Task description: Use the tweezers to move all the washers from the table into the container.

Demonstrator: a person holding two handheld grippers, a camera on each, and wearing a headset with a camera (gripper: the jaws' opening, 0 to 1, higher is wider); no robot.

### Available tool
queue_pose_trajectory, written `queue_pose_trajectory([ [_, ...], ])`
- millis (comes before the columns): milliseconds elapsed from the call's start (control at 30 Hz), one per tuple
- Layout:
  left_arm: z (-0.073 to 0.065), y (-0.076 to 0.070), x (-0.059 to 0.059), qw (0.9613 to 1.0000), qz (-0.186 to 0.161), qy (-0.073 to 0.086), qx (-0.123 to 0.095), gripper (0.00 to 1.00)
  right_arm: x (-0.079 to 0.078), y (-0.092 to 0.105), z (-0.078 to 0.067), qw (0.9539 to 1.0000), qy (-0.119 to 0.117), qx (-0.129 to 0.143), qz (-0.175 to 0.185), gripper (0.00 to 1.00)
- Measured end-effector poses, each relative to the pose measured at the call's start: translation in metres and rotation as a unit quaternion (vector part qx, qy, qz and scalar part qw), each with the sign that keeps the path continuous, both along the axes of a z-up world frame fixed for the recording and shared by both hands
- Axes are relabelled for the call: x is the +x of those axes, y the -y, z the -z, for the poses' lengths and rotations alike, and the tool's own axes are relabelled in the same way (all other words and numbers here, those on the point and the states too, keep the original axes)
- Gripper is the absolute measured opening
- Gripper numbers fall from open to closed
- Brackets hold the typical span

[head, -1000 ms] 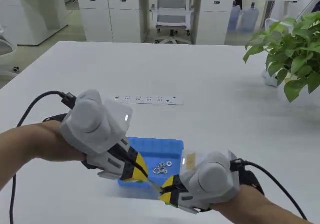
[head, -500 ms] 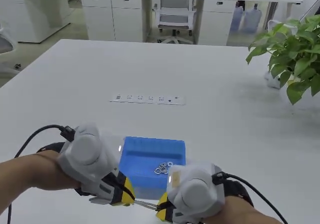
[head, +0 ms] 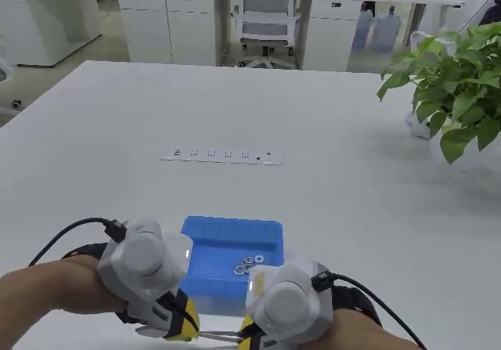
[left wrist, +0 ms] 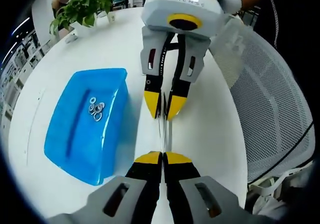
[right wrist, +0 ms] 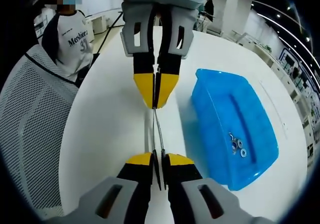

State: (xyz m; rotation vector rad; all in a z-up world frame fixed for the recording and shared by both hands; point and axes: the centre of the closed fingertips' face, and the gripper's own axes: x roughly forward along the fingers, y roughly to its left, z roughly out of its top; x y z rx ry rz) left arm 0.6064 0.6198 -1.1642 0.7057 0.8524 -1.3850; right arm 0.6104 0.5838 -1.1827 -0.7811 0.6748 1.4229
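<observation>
In the head view both grippers have drawn back toward the person since a second ago: then they hung over the near edge of the blue container [head: 197, 232], now they sit low in front of it, off its near wall, and the whole tray shows. The left gripper [head: 190, 333] and right gripper [head: 249, 334] face each other tip to tip with the tweezers [head: 220, 336] as a thin line between them; their grey bodies hide most of the jaws. The washers [head: 247, 265] lie bunched inside the container, as before. Further up the white table [head: 313, 131] are a power strip [head: 221, 156], a potted plant [head: 454, 76] at the right edge and an office chair [head: 268, 17] beyond. In the left gripper view its yellow tips are pressed together on one end of the tweezers [left wrist: 164, 134], the right gripper [left wrist: 164, 106] opposite clamps the other end, and the container [left wrist: 65, 134] lies to the left with the washers [left wrist: 96, 108] in it – white mesh fabric [left wrist: 270, 108] covers the right. In the right gripper view its jaws stand narrow, pinching the tweezers' two arms [right wrist: 157, 129], the left gripper [right wrist: 156, 91] shut on the far end.
</observation>
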Motion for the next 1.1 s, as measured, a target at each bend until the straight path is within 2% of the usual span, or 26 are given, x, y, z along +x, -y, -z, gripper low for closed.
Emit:
queue_pose_trajectory([
  [100,0.005,-0.002,0.001,1.0,-0.001,-0.006,0.003,0.04,0.0,-0.001,0.001,0.9998,-0.014,0.003,0.01,0.12],
  [367,0.014,-0.005,-0.002,0.9998,0.002,-0.011,0.014,0.05,-0.001,0.002,0.0,0.9996,-0.021,-0.003,0.016,0.13],
  [500,0.015,-0.004,-0.001,0.9999,-0.003,-0.012,0.012,0.05,-0.001,0.005,0.001,0.9994,-0.024,-0.007,0.022,0.13],
  [800,0.015,-0.006,0.002,0.9999,-0.002,-0.001,0.014,0.05,0.0,0.005,-0.001,0.9993,-0.026,-0.004,0.028,0.17],
  [900,0.015,-0.008,0.001,0.9999,-0.006,-0.001,0.014,0.08,0.001,0.006,-0.005,0.9992,-0.023,-0.001,0.033,0.19],
  [967,0.015,-0.012,0.002,0.9998,-0.01,0.005,0.016,0.11,0.0,0.007,-0.009,0.9989,-0.026,0.005,0.038,0.21],
  [1100,0.01,-0.016,0.003,0.9996,-0.027,0.006,0.007,0.14,0.003,0.009,-0.018,0.9982,-0.021,0.019,0.053,0.25],
])
